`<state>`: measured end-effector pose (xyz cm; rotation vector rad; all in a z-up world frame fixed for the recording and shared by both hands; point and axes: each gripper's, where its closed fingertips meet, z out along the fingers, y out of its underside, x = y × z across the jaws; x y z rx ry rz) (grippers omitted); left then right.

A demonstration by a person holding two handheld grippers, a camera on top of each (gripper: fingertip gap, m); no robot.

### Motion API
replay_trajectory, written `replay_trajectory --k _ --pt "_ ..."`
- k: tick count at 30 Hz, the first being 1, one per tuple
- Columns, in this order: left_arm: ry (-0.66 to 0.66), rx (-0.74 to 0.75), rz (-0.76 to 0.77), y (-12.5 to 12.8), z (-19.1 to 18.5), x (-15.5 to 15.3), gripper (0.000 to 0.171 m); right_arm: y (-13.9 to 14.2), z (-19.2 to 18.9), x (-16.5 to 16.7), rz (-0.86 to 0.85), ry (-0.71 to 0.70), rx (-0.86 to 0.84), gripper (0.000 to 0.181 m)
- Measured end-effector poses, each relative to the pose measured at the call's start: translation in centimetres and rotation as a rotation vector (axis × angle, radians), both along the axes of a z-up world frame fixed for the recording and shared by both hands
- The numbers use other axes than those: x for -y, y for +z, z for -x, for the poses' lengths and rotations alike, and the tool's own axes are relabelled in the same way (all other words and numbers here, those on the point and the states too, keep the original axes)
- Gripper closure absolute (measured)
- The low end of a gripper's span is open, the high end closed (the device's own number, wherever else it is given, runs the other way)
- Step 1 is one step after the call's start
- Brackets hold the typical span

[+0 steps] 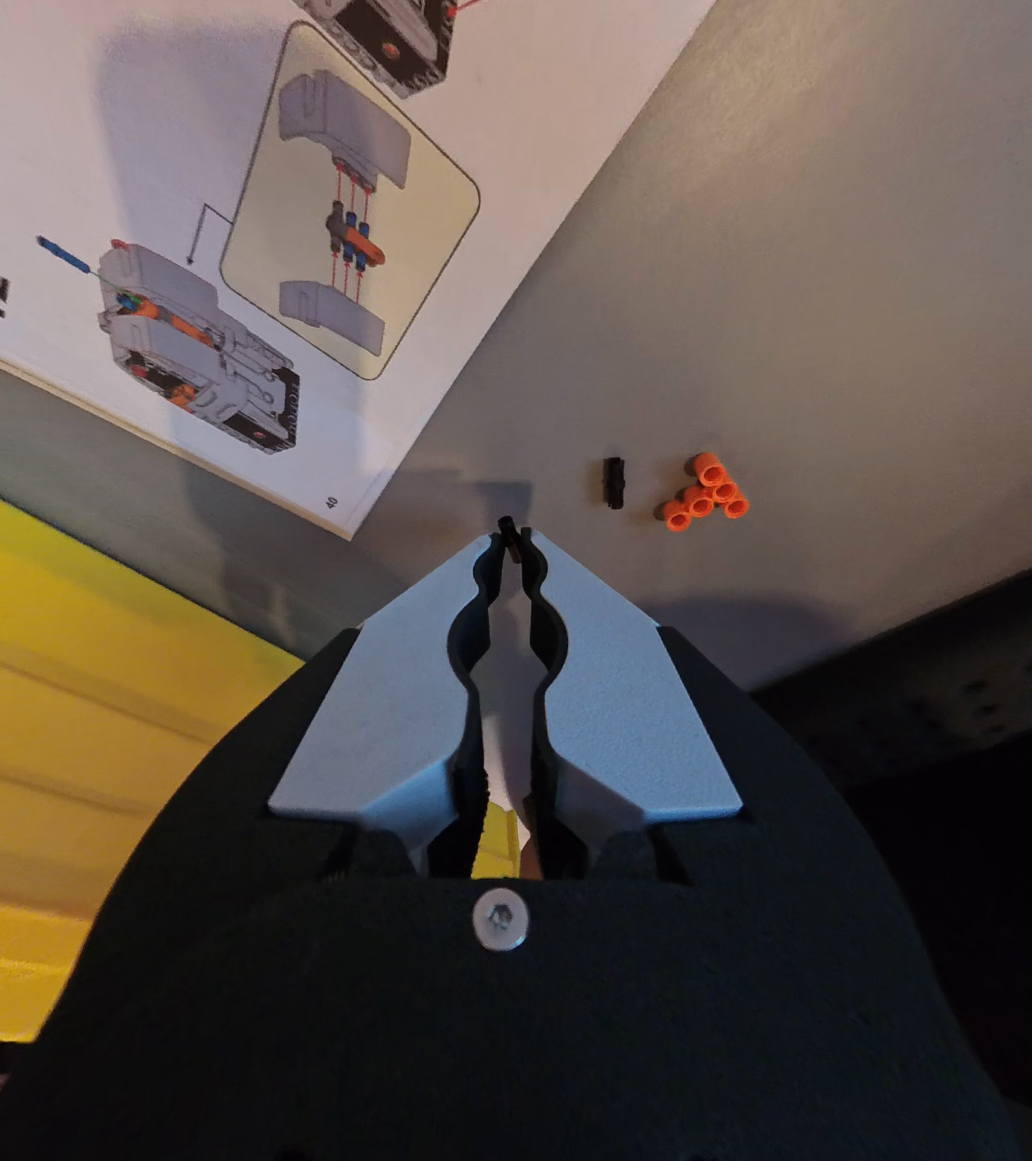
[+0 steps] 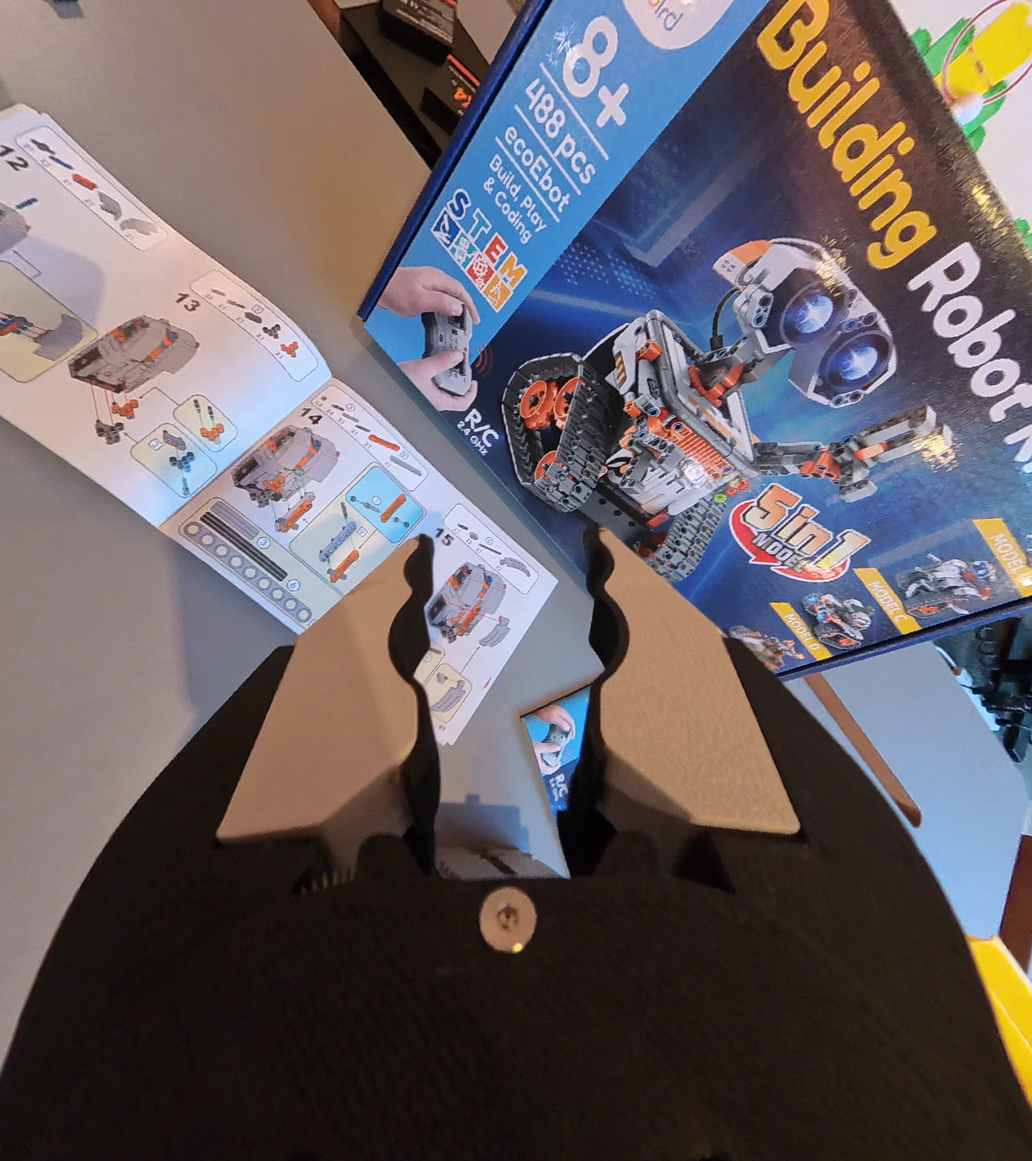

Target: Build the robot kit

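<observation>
Left wrist view: your left gripper (image 1: 514, 535) has its jaws nearly closed, pinching a small black pin (image 1: 508, 534) at the tips. A second black pin (image 1: 613, 482) lies at 1 o'clock on the grey table (image 1: 814, 283), an orange connector block (image 1: 706, 494) just beside it. The instruction booklet (image 1: 124, 157) lies at 11 o'clock.

Right wrist view: your right gripper (image 2: 508, 545) is wide open and empty above the open booklet (image 2: 186, 377). A blue kit box (image 2: 720, 327) sits at 1 o'clock.

The right hand-held gripper (image 2: 508, 540) hangs with jaws spread apart and nothing between them above a grey worktop (image 2: 92, 628). An open instruction booklet (image 2: 186, 377) lies beneath its fingertips, beside a blue kit box (image 2: 752, 283) standing tilted.
</observation>
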<state>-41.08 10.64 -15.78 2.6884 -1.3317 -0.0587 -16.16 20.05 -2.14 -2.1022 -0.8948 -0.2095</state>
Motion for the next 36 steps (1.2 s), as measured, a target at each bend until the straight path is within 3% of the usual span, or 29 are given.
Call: replay_trajectory --k 7,9,10,14,20,25,28,32,36 --pt "-0.007 -0.019 0.060 -1.1 0.1 0.7 0.168 0.0 -0.1 0.4 0.022 0.002 -0.007 0.132" --pt "-0.001 -0.017 0.043 -0.8 0.2 0.5 0.143 0.0 -0.3 0.7 0.032 -0.006 0.005 0.131" --pt "0.001 -0.010 0.024 -0.4 0.3 0.2 0.140 0.0 -0.5 0.9 0.043 -0.018 0.018 0.129" --pt "0.012 0.128 -0.096 3.5 -0.5 -0.5 0.143 -0.2 -0.4 3.4 0.151 -0.065 0.064 0.123" --pt "0.061 0.392 -0.320 11.4 0.4 -0.8 0.151 -0.6 1.7 10.1 0.337 -0.128 0.204 0.122" --pt "0.277 0.550 -0.399 14.4 1.8 -1.4 0.155 -2.4 3.8 15.0 0.436 -0.007 0.403 0.122" --pt "0.377 0.525 -0.402 14.3 2.3 -1.4 0.154 -3.4 5.8 16.7 0.476 0.108 0.440 0.122" --pt "0.414 0.460 -0.419 14.5 1.9 -1.6 0.152 -3.9 7.5 19.2 0.535 0.298 0.419 0.119" --pt "0.434 0.475 -0.479 16.4 0.6 -3.2 0.151 -4.8 9.2 20.9 0.629 0.418 0.385 0.116"
